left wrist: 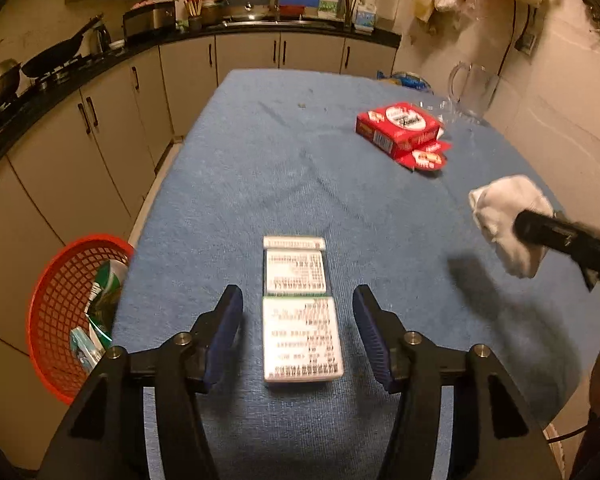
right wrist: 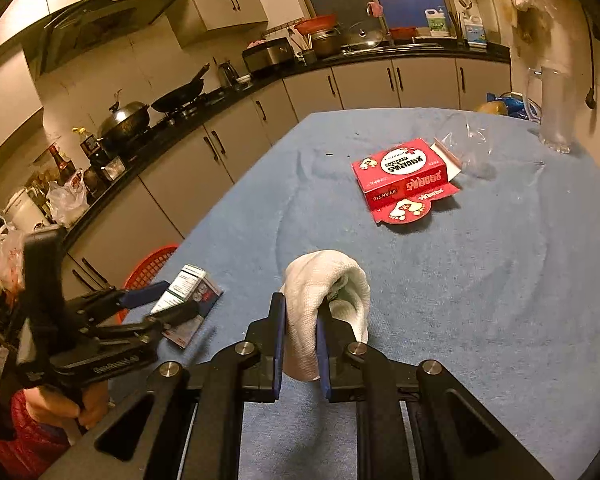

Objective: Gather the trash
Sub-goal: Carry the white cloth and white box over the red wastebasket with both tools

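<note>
My left gripper (left wrist: 298,308) is open, its jaws on either side of a white printed carton (left wrist: 300,312) that lies flat on the blue table cloth (left wrist: 260,168). The carton also shows in the right wrist view (right wrist: 188,300), with the left gripper (right wrist: 168,300) around it. My right gripper (right wrist: 300,320) is shut on a crumpled white cloth wad (right wrist: 328,292) and holds it above the table; the wad also shows in the left wrist view (left wrist: 508,220). A red box (left wrist: 400,128) with an open flap lies at the far right, also visible in the right wrist view (right wrist: 404,176).
A red mesh basket (left wrist: 56,320) with wrappers in it stands on the floor left of the table, partly visible in the right wrist view (right wrist: 148,268). A clear pitcher (left wrist: 472,88) and crumpled clear plastic (right wrist: 464,140) stand at the far right. Kitchen cabinets line the left and back.
</note>
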`<state>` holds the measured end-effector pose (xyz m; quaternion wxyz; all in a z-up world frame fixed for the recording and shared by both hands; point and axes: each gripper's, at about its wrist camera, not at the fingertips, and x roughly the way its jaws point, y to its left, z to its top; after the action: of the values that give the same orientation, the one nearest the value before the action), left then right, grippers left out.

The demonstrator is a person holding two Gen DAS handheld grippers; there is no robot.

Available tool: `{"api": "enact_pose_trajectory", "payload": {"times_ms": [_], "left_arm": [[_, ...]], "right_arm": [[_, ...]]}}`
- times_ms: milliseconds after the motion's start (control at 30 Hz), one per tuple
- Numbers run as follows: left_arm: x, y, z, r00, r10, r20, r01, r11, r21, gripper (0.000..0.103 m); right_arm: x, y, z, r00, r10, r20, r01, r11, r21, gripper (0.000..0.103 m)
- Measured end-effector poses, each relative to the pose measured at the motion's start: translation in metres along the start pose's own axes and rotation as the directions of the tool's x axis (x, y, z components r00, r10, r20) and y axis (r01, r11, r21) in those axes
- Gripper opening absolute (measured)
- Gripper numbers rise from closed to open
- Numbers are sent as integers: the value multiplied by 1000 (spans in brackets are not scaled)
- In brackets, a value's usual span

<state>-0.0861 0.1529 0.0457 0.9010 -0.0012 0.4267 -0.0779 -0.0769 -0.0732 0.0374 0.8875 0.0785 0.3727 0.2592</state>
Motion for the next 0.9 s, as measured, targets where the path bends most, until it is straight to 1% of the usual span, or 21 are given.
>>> {"api": "enact_pose_trajectory", "payload": {"times_ms": [67, 100, 233, 300, 467, 567, 667, 700, 900], "left_arm": [[5, 0, -2, 1000, 0, -9, 0, 1000, -3, 35], [8, 0, -3, 1000, -4, -16, 4, 1000, -8, 35], [4, 4, -3, 1000, -6, 5, 6, 1000, -23, 34], [-4, 8, -2, 999, -19, 29, 20, 999, -37, 34], [-27, 26, 1, 997, 7, 77, -2, 997, -75, 34], [-40, 47, -1, 995, 34, 94, -23, 993, -112, 34], [-54, 76, -7, 990, 92, 107, -74, 985, -159, 34], [-58, 84, -9, 989, 101, 109, -81, 982, -173, 34], [-81, 143, -24, 975, 186, 119, -149, 953, -264, 34]], "right_arm": [[0, 0, -1, 1000, 6, 2, -6, 1000, 5, 15], [0, 0, -1, 1000, 12, 2, -12, 1000, 6, 15], [0, 3, -1, 1000, 30, 1, -30, 1000, 6, 15], [2, 6, 1, 999, 47, -4, -47, 999, 5, 15], [10, 29, 9, 995, 103, -15, -104, 994, -26, 15], [21, 52, 15, 990, 139, -33, -141, 988, -62, 15], [36, 78, 20, 981, 183, -59, -188, 978, -89, 15], [41, 86, 22, 978, 195, -69, -201, 975, -95, 15], [74, 136, 29, 956, 262, -129, -278, 951, -133, 15]]}}
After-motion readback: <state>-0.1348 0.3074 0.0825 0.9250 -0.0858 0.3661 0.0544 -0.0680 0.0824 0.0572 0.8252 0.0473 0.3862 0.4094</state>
